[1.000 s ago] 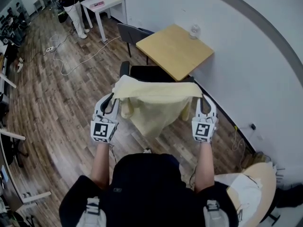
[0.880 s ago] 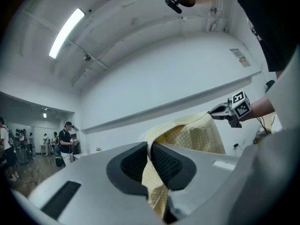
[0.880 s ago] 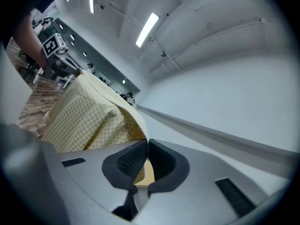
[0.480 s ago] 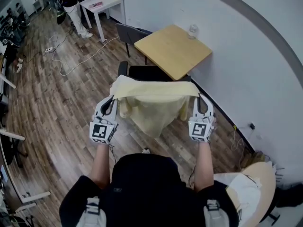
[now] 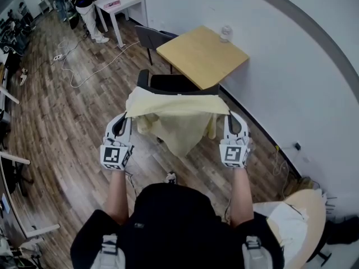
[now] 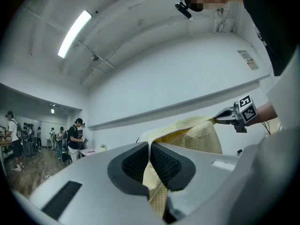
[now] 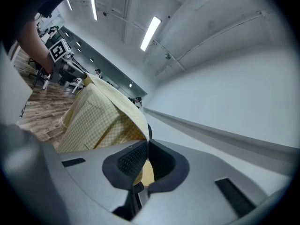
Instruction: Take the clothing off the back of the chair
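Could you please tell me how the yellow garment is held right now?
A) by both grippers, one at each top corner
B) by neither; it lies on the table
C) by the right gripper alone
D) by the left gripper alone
A: the left gripper and the right gripper each have jaws shut on the yellow garment, which hangs spread between them.

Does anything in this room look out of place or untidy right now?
Only a white cable lies in loose loops across the wooden floor near the white table, not tucked away. The yellow garment hangs normally, pinched at its ends by the left hand-held gripper and the right hand-held gripper.
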Demonstrator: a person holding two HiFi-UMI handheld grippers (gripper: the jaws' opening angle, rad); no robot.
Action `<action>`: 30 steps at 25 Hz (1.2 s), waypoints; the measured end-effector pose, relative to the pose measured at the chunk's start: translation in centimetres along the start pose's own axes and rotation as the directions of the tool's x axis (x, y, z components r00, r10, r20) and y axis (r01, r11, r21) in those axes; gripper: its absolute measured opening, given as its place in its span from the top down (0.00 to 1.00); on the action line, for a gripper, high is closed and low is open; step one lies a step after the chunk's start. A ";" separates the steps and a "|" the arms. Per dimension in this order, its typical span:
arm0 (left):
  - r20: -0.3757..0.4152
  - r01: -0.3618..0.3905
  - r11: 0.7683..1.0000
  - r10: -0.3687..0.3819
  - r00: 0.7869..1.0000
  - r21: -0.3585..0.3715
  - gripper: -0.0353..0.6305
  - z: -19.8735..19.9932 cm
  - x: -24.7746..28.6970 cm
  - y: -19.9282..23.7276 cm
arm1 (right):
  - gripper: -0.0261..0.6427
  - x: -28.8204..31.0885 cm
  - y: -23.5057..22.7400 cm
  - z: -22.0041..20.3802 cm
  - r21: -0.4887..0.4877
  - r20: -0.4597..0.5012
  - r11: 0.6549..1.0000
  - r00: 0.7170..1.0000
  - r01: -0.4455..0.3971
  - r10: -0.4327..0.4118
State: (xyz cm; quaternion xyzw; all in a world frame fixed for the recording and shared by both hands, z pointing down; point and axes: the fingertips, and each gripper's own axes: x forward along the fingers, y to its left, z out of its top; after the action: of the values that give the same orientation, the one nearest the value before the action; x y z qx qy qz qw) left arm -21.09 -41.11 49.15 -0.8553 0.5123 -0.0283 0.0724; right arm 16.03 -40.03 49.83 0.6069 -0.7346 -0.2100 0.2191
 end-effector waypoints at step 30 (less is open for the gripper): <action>0.018 -0.106 0.994 0.106 0.994 -0.028 0.93 2.2 -6.5 -4.3 | 0.96 -6.8 0.8 -1.8 0.018 0.013 0.996 0.996 -0.087 0.086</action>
State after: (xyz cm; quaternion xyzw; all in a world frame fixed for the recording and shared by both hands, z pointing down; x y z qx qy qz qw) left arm -20.13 -33.22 47.81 -0.8281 0.5565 -0.0092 0.0675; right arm 17.54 -33.23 51.34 0.5752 -0.7634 -0.1974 0.2179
